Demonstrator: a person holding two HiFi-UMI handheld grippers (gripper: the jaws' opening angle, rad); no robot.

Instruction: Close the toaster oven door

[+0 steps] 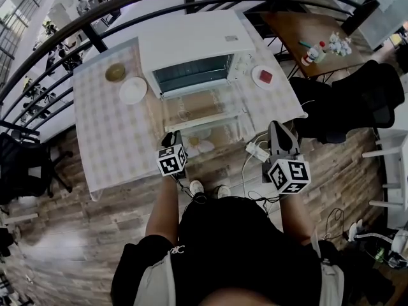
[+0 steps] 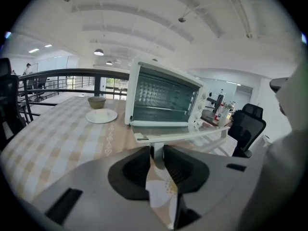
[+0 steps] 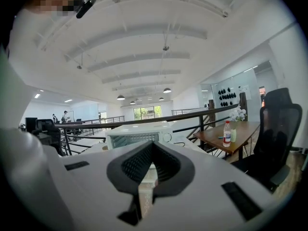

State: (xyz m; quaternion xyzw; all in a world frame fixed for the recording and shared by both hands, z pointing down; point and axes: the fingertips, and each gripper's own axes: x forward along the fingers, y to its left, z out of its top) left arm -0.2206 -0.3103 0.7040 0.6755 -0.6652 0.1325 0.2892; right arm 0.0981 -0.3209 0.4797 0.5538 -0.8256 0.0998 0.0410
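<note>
The white toaster oven stands at the back of the checked table. Its glass door lies open and flat toward me. My left gripper is at the door's front left corner. In the left gripper view the jaws stand close together, and a white post of the door handle fills the narrow gap between them. The open oven and the door's edge lie just beyond. My right gripper hovers off the table's right front corner. It is shut on nothing, with the oven behind it.
A white plate and a brown bowl sit left of the oven. A plate with something red sits to its right. A power strip lies near the front right edge. A black chair and a wooden table stand to the right.
</note>
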